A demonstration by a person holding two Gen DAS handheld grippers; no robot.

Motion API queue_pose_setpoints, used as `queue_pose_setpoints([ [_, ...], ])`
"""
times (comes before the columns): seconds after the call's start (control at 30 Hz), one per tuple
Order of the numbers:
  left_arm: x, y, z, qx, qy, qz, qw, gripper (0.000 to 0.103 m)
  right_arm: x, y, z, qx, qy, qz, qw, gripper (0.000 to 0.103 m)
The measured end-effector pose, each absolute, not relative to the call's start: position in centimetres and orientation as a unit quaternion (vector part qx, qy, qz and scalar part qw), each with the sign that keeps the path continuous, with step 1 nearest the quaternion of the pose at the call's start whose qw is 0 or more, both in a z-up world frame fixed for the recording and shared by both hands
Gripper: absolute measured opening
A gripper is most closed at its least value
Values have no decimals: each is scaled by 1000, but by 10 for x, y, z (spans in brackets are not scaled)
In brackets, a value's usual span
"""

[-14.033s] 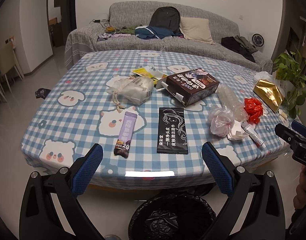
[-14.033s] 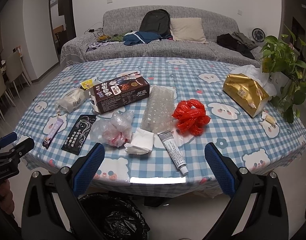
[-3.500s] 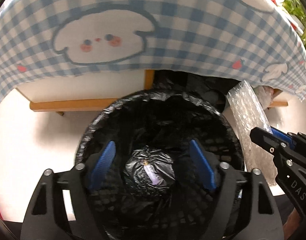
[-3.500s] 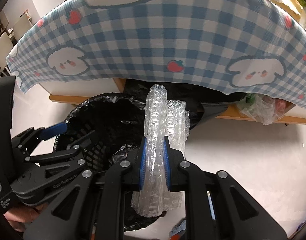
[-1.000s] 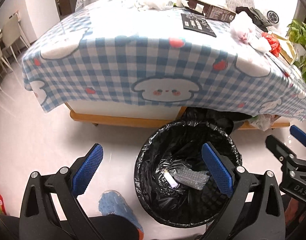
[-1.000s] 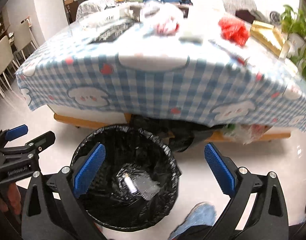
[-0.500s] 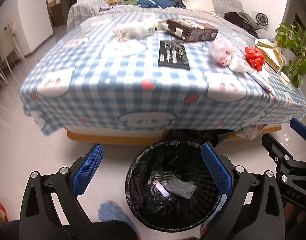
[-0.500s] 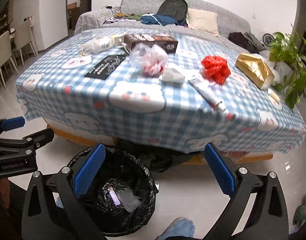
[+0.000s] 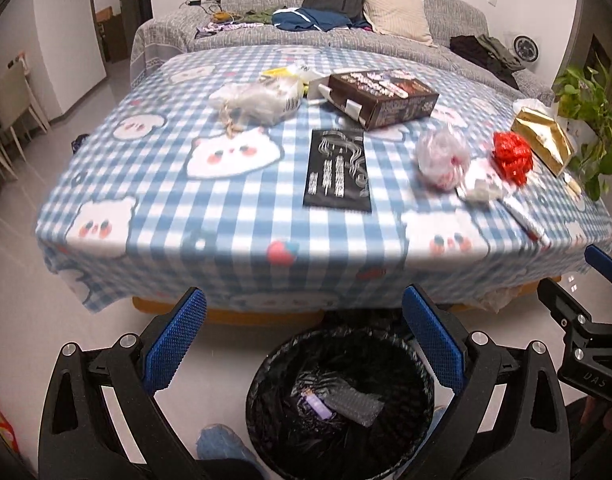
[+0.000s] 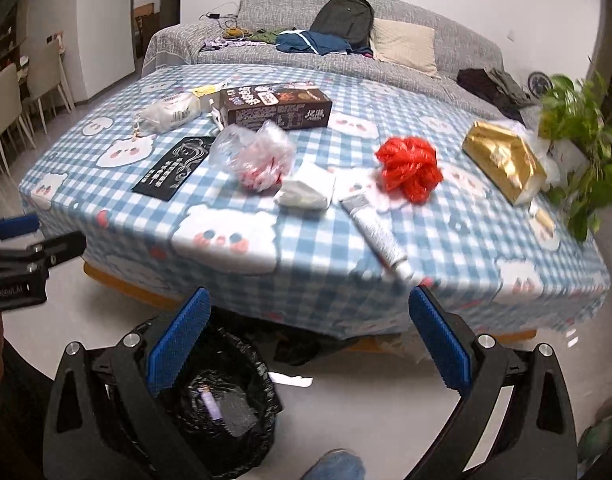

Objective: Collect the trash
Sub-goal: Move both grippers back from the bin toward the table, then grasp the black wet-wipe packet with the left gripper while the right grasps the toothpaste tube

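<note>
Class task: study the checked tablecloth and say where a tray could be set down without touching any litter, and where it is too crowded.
Free: the checked tablecloth's near-left stretch, left of the flat black sachet; also the far end toward the grey sofa. Crowded: the right side, around the clear crumpled bag, red plastic bundle, white tube and gold packet.

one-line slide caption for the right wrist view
Open right gripper faces the littered table, bin below.

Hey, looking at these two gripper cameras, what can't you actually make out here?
- Black-lined trash bin, right wrist view: near side hidden by the right gripper.
- Print on the flat black sachet, left wrist view: motion-blurred.
- White squeeze tube, left wrist view: blurred.
- Space under the checked tablecloth: hidden by its overhang.
</note>
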State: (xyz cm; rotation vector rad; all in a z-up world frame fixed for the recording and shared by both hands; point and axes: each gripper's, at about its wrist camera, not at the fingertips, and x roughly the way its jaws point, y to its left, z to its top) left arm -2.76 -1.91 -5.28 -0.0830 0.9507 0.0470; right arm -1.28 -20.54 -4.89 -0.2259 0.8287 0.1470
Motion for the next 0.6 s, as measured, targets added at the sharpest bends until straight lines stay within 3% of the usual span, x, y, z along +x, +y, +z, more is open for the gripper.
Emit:
queue_pose_setpoints([
  [0.47, 79, -27, -68, -30, 483, 16, 875, 96, 75, -242, -51, -99, 418, 88, 899, 94],
  [0.6, 103, -27, -84, -39, 504, 6, 863, 96, 98, -252, -68, -84, 445, 97, 886, 85],
])
